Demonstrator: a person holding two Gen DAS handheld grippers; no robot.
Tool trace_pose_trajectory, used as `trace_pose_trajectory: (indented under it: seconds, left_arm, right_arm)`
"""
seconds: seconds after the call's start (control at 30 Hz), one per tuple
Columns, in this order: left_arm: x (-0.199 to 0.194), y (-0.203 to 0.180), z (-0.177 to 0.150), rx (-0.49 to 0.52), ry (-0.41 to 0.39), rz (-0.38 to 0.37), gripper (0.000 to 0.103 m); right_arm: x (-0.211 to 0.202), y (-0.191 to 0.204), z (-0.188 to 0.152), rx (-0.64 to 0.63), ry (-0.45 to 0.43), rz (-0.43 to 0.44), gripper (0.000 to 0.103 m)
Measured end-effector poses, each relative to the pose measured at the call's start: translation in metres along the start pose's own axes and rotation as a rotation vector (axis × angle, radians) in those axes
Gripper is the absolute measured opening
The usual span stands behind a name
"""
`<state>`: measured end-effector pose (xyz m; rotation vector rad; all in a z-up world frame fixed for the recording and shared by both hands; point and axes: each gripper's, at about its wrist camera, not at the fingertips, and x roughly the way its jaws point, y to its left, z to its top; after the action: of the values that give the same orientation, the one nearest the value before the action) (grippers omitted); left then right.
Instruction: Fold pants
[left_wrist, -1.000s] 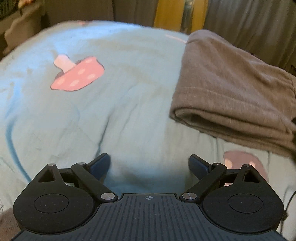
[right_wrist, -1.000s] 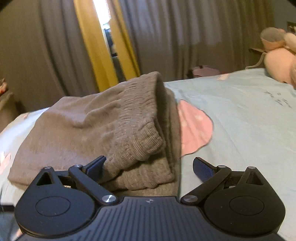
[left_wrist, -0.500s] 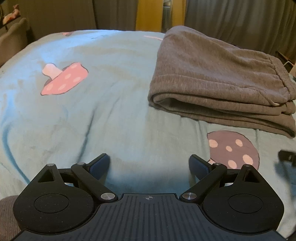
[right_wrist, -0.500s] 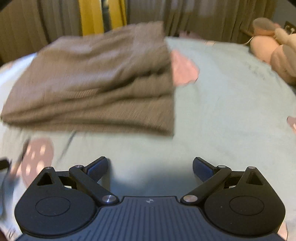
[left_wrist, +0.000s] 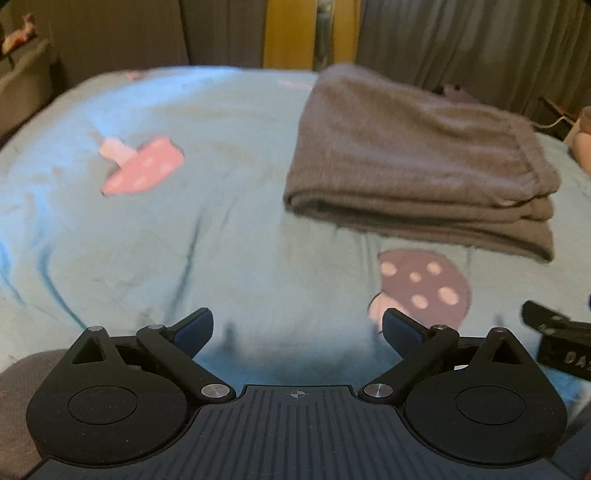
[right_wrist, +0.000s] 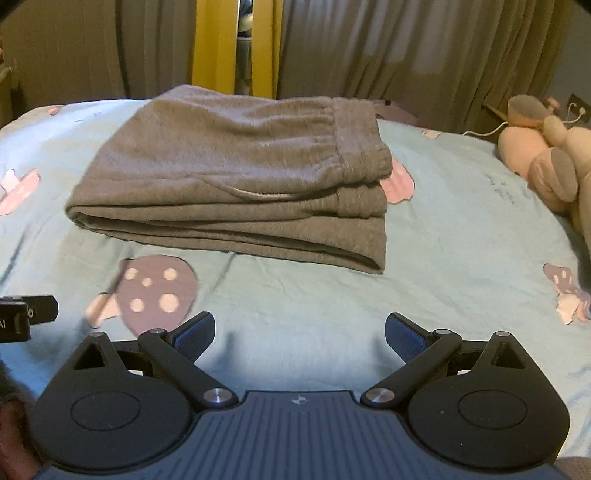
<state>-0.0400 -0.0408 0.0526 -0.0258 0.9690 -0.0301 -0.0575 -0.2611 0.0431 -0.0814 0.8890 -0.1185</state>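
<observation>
As both tools had pulled back from the cloth, the left gripper (left_wrist: 297, 328) hung over bare sheet with its 2 fingers spread wide and nothing between them. The right gripper (right_wrist: 300, 332) was the same, fingers apart and empty, where 1 second before it had been pushed right against the waistband. Each tool showed at the edge of the other's view, so they were side by side, near the front of the bed.

Beyond them the grey pants (right_wrist: 236, 177) lay on the light blue bedsheet (right_wrist: 461, 229) as a flat stack of several layers, the waistband (right_wrist: 360, 147) on top at the right end. A mushroom print (right_wrist: 155, 288) lay between the grippers and the stack, and a plush toy (right_wrist: 550, 162) sat further right, well apart from the pants.

Nothing touched the pants, and the stack kept its shape after release. I judged the folding finished, with at most a small tidying of the edges left.
</observation>
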Motion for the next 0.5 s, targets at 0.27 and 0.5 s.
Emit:
trace_pose_trajectory:
  seconds: [0.27, 0.5]
  left_arm:
    - [-0.027, -0.007, 0.026, 0.045, -0.047, -0.034, 0.103]
    - [0.0, -0.022, 0.05, 0.067, -0.07, -0.006, 0.103]
  right_arm:
    - [-0.028, 0.005, 0.034, 0.032, 0.013, 0.113, 0.099]
    - [-0.006, -0.009, 0.057, 0.075, 0.063, 0.037, 0.099]
